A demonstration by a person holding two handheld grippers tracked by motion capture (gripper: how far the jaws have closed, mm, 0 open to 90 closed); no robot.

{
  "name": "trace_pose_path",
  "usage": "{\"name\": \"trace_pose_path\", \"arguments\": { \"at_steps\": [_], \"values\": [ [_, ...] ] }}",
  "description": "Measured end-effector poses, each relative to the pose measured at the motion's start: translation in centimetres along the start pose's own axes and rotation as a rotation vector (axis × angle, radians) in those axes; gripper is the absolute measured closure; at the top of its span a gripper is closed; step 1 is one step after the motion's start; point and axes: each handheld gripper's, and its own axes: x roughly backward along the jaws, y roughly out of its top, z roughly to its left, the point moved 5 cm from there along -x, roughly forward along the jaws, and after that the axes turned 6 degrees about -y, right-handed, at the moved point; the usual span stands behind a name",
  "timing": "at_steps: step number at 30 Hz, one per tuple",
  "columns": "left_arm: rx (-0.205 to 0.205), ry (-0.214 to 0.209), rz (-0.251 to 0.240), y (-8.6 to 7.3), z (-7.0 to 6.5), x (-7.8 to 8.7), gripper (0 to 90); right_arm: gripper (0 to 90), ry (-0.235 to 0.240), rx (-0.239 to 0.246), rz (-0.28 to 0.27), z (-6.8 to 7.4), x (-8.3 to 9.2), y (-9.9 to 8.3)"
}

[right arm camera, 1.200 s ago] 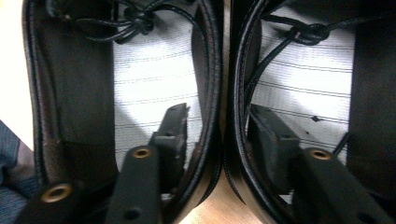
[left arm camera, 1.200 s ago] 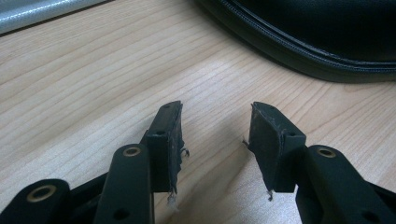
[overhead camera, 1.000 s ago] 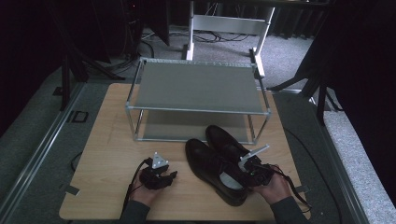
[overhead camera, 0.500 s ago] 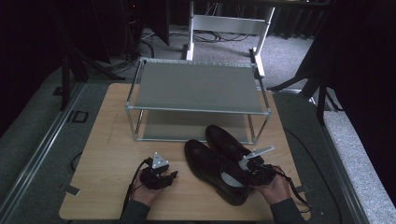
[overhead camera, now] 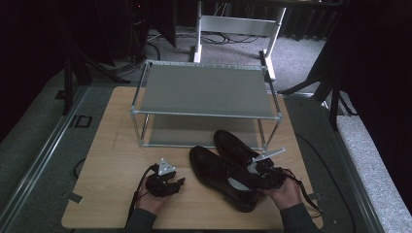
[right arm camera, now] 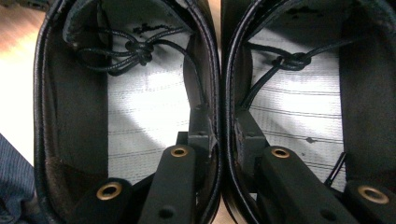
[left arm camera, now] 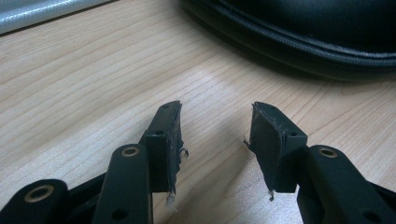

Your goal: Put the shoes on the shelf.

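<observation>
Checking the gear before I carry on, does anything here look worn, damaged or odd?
The left gripper's pads are frayed, with torn bits hanging off their edges. The shoes look intact; the right gripper pinches their two inner walls together.

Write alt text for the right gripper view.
Looking down into two black shoes standing side by side, the right claw pinches their touching inner walls together, one jaw inside the left shoe and one inside the right shoe. Pale insoles and knotted black laces show inside each; a strip of wooden table lies at the left.
</observation>
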Motion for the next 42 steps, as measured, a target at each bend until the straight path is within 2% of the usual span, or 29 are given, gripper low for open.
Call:
{"name": "trace_pose_path", "arguments": {
  "at_steps": [18,28,30,34,42],
  "values": [
    [0.001,0.000,-0.001,0.0,0.0,0.0,53.5,80.4,-0.027,-0.070,-0.047,-1.6,0.1,2.5],
    [0.006,0.005,-0.004,0.1,-0.1,0.2,53.5,80.4,-0.036,-0.090,-0.059,-2.0,-0.5,3.8],
    [0.008,0.002,-0.009,0.4,-0.3,0.3,53.6,80.3,-0.030,-0.096,-0.063,-2.0,-0.6,4.0],
    [-0.015,-0.010,-0.032,1.3,-1.1,0.8,53.6,80.4,-0.014,-0.120,-0.073,-2.1,-0.8,4.5],
    [-0.043,-0.043,-0.061,3.4,-2.5,0.6,53.6,80.2,-0.046,-0.129,-0.097,-1.9,-1.2,5.8]
  ]
}}
